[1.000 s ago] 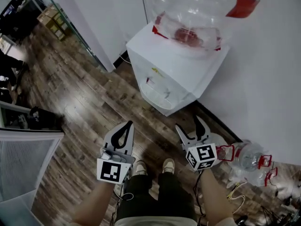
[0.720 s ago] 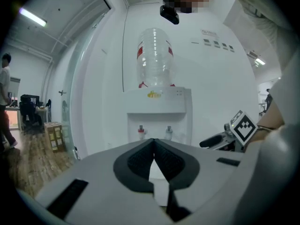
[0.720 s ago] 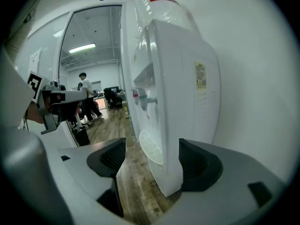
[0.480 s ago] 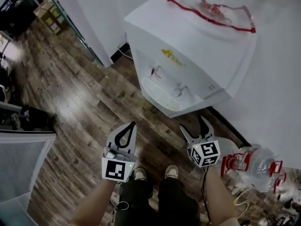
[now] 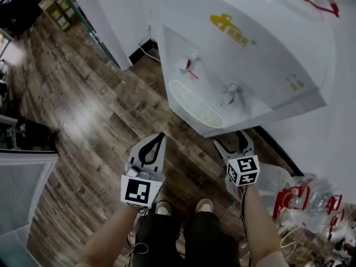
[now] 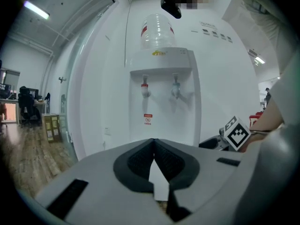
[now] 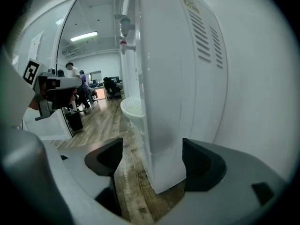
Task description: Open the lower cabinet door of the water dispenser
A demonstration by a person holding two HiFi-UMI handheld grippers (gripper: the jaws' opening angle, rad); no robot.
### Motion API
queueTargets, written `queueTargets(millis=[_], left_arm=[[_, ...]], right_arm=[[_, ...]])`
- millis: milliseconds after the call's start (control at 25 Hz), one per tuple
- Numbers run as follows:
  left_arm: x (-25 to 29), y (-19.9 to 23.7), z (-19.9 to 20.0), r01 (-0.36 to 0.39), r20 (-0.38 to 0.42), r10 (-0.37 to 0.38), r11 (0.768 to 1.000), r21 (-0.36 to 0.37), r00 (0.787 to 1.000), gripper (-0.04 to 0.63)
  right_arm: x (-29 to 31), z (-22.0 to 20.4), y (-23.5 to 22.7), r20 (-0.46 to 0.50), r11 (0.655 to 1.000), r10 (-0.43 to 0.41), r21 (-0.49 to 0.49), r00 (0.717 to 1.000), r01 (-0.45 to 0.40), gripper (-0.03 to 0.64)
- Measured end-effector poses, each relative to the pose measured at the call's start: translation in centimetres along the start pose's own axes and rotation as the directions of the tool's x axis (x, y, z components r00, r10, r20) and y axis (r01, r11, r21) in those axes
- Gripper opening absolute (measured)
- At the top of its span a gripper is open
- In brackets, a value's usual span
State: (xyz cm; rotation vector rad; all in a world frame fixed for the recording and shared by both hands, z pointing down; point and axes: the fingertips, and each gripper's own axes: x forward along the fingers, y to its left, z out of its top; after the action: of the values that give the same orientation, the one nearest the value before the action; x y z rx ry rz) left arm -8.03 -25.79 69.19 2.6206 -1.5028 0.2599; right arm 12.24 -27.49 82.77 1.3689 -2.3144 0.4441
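As I sink down in front of it, water dispenser point(image 5: 245, 65): fills the top of the head view, far bigger than a second ago, standing on the wood floor point(image 5: 94, 110)
Lower cabinet door: below the drip tray point(image 5: 194, 103), tucked under and hidden from my head; untouched, and I cannot tell whether it's ajar
Left gripper point(image 5: 160, 136): fingers pressed together, nothing in them, aimed at the dispenser's front and well short of it
Right gripper point(image 5: 230, 141): fingers have just been spreading and stand wide, empty; the dispenser's bottom corner shows between them, apart from both
Meaning: I'm down near door height with the right hand readied; by my reckoning the reach for the door's edge comes next
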Motion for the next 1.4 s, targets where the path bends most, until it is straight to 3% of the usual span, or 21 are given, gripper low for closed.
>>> queueTargets(millis=[200, 280, 480, 680, 800, 1160, 1400], left_arm=[[1.1, 0.7, -3.0, -0.006, -0.006, 0.007, 1.000, 0.002, 1.000, 0.006], [1.3, 0.9, -3.7, -0.009, -0.007, 0.009, 1.000, 0.000, 1.000, 0.006], [1.5, 1.3, -5.5, -0.017, -0.038, 0.016, 1.000, -0.017, 0.999, 0.006], [1.6, 1.1, -5.9, -0.022, -0.060, 0.021, 0.999, -0.023, 0.998, 0.006], [1.6, 0.7, -5.3, -0.017, -0.044, 0.016, 1.000, -0.025, 0.999, 0.006], [1.3, -0.2, -5.0, -0.003, -0.025, 0.002, 0.999, -0.050, 1.000, 0.006], [0.4, -0.3, -5.8, -0.006, -0.043, 0.003, 0.997, -0.075, 0.999, 0.006]], right_arm=[[2.9, -2.4, -0.5, 0.009, 0.998, -0.014, 0.060, 1.000, 0.014, 0.388], [3.5, -3.0, -0.8, 0.010, 0.997, -0.015, 0.071, 1.000, 0.015, 0.351], [4.3, -3.6, -1.5, 0.008, 0.995, -0.037, 0.094, 0.999, 0.036, 0.336], [4.2, -3.7, -1.6, -0.024, 0.989, -0.106, 0.106, 0.994, 0.108, 0.274], [3.8, -3.8, -1.3, -0.044, 0.982, -0.129, 0.131, 0.991, 0.134, 0.198], [3.4, -4.0, -0.4, -0.108, 0.975, -0.163, 0.136, 0.981, 0.177, 0.195], [3.1, -4.2, 2.7, -0.113, 0.986, -0.110, 0.110, 0.987, 0.122, 0.223]])
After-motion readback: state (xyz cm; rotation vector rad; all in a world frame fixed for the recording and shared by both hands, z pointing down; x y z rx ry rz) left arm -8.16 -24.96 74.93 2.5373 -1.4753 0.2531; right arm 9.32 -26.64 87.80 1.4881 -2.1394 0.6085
